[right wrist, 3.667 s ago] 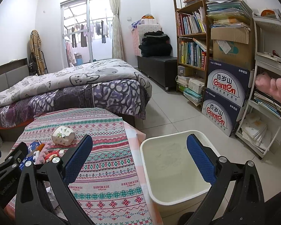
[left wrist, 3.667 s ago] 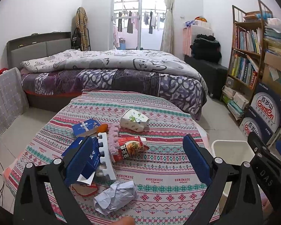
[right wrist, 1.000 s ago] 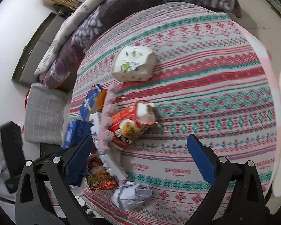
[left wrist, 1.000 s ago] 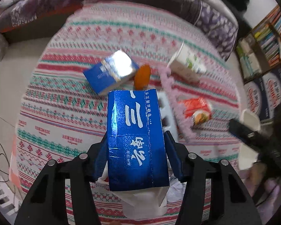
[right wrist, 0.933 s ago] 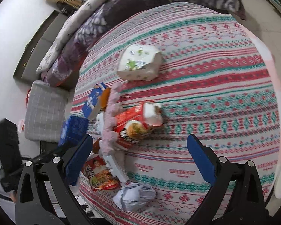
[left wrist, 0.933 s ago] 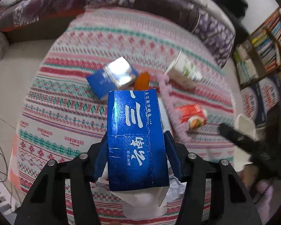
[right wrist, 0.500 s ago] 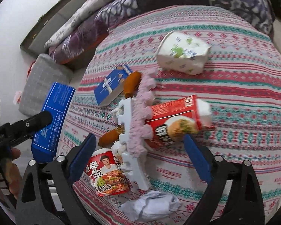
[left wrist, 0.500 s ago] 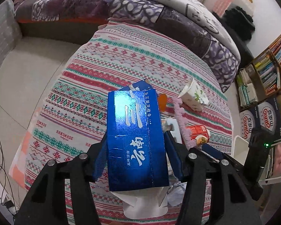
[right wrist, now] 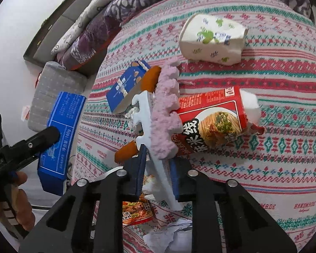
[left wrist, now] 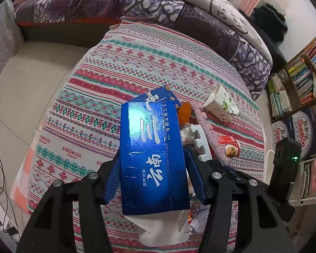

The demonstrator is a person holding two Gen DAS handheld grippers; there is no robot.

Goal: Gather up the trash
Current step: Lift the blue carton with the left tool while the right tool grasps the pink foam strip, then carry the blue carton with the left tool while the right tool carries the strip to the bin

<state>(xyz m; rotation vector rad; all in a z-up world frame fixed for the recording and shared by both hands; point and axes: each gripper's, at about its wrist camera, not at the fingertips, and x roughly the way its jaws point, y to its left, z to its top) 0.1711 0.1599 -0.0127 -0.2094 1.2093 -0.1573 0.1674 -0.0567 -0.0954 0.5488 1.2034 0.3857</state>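
My left gripper (left wrist: 152, 175) is shut on a blue tissue box (left wrist: 151, 156) with white tissue hanging from its near end, held above the round table (left wrist: 120, 67). The box also shows in the right wrist view (right wrist: 59, 130) at the far left. My right gripper (right wrist: 157, 169) is shut on the white and pink foam strips (right wrist: 158, 122), which lie among the trash on the table. Beside them are a red noodle box (right wrist: 214, 122), a white paper cup (right wrist: 212, 40), a small blue box (right wrist: 126, 86), orange pieces (right wrist: 150, 79) and crumpled paper (right wrist: 168, 234).
A red snack wrapper (right wrist: 137, 213) lies under my right gripper. A white bin's rim (left wrist: 268, 168) shows at the table's right. A bed (left wrist: 137, 6) stands behind the table, and bookshelves with cartons (left wrist: 301, 97) stand at the right.
My right gripper has come down over the foam strips and closed on them. My left gripper has lifted the blue tissue box higher above the table.
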